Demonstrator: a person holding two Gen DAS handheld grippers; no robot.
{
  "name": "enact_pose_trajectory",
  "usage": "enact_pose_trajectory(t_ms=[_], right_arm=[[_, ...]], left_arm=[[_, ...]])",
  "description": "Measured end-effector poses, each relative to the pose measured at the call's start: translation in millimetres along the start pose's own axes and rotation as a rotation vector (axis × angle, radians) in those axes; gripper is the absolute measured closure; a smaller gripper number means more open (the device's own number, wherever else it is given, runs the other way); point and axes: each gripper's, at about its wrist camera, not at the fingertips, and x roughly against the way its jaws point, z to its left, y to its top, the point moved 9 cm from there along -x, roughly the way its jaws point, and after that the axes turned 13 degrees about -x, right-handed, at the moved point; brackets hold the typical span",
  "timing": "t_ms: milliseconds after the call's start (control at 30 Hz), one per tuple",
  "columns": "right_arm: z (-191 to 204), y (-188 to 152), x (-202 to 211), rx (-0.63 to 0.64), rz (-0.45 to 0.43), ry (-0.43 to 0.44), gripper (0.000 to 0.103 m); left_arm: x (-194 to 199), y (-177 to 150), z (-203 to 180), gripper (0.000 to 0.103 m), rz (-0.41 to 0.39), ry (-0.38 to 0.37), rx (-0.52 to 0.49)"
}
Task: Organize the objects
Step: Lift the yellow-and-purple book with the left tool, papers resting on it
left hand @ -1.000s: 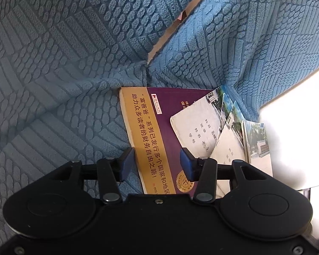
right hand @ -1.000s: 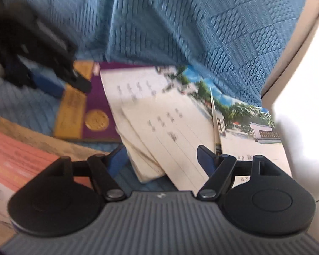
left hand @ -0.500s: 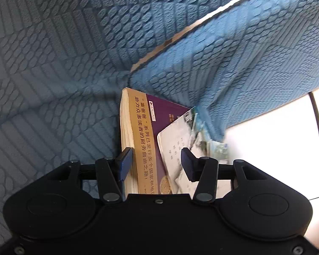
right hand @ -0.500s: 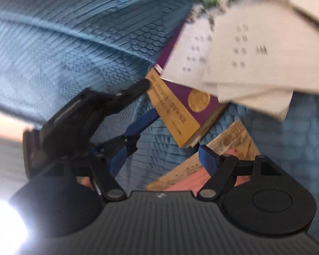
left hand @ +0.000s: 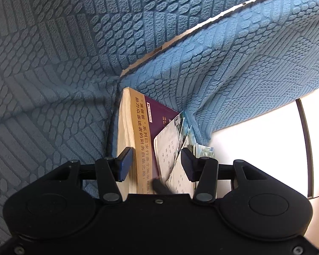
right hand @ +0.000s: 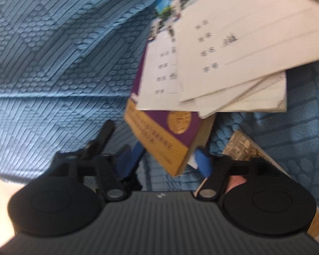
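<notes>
The purple and gold book (left hand: pixel 147 140) stands tilted on its long edge on the blue textured cover (left hand: pixel 53 74). Its long axis runs away from the left camera towards the seam behind it. Its near end is cut off by the left gripper (left hand: pixel 155 164) body. Pale booklets (left hand: pixel 168 146) lean on its purple face and hide most of it; their print is too blurred to read in the right view.

The left gripper straddles the book and booklets, one pad against the page edge. Whether the other pad presses the booklets cannot be told. The right gripper (right hand: pixel 165 162) has its jaws closing round the book's lower corner (right hand: pixel 178 159), pads not clearly pressing yet.

Beyond that corner an orange-covered book (right hand: pixel 242 146) lies flat, mostly hidden behind the right gripper.
</notes>
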Motion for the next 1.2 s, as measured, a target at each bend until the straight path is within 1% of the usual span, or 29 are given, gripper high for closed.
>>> enact_pose_trajectory(t_ms=[33,67,100,133,167,200,233,267,300,367,433,467,500,567,633,767,900,933,1000,1033,1067,1100,1133,1167,1200], right_arm=[[-5,2,-1,-0.025,-0.005,-0.003,0.072],[-8,3,0,-0.043,-0.011,-0.002,0.080],[-10,3,-1,-0.042,-0.013,-0.016,0.085],[-14,3,0,-0.033,-0.018,-0.028,0.085],[-14,2,2,-0.032,-0.022,-0.011,0.086],[-14,1,3,-0.022,-0.026,-0.007,0.086],[-13,0,3,-0.012,-0.031,-0.006,0.086],[-12,0,4,-0.009,-0.034,-0.001,0.086],[-11,-1,6,-0.005,-0.036,0.002,0.086],[-8,-1,11,0.011,-0.038,0.006,0.086],[-4,-1,15,0.018,-0.041,0.018,0.087],[-2,-3,20,0.024,-0.045,0.019,0.087],[2,-3,22,0.037,-0.049,0.019,0.087],[12,-6,28,0.064,-0.058,0.037,0.087],[19,-6,35,0.076,-0.065,0.056,0.087],[25,-6,45,0.072,-0.067,0.074,0.087],[26,-6,51,0.078,-0.065,0.077,0.087],[25,-6,52,0.080,-0.064,0.075,0.087],[24,-8,55,0.105,-0.068,0.068,0.087],[23,-9,58,0.113,-0.068,0.065,0.087],[22,-10,59,0.109,-0.067,0.063,0.087],[20,-10,59,0.104,-0.064,0.059,0.087],[18,-9,58,0.100,-0.060,0.052,0.087],[16,-9,57,0.097,-0.056,0.038,0.086],[14,-8,56,0.092,-0.052,0.027,0.085]], left_arm=[[-1,0,1,0.057,0.006,0.009,0.001],[-1,0,0,0.069,0.004,-0.007,-0.001],[-3,-1,-5,0.075,0.018,-0.084,0.020],[-5,-3,-10,0.076,0.035,-0.151,0.050],[-4,-2,-15,0.076,0.029,-0.175,0.045],[-2,-1,-19,0.075,0.017,-0.155,0.005],[-1,1,-20,0.072,0.008,-0.115,-0.033],[-2,2,-19,0.065,0.002,-0.081,-0.046],[0,4,-14,0.062,-0.006,-0.060,-0.036],[9,8,1,0.051,-0.032,-0.016,0.002],[19,12,19,0.044,-0.060,0.041,0.031],[30,12,31,0.043,-0.066,0.067,0.051],[34,12,39,0.042,-0.062,0.073,0.079],[29,11,42,0.039,-0.045,0.036,0.128],[25,7,41,0.034,-0.030,0.008,0.154],[-1,0,33,0.030,0.010,0.001,0.182],[-14,-2,30,0.029,0.017,-0.069,0.246],[-17,-3,29,0.031,0.022,-0.084,0.253],[-24,-2,24,0.038,0.034,-0.116,0.236],[-26,-2,22,0.044,0.035,-0.116,0.225],[-29,-2,20,0.056,0.038,-0.107,0.206],[-32,-4,19,0.063,0.049,-0.093,0.187],[-33,-6,19,0.068,0.055,-0.089,0.186],[-31,-6,17,0.077,0.055,-0.098,0.192],[-30,-6,15,0.078,0.055,-0.098,0.185]])
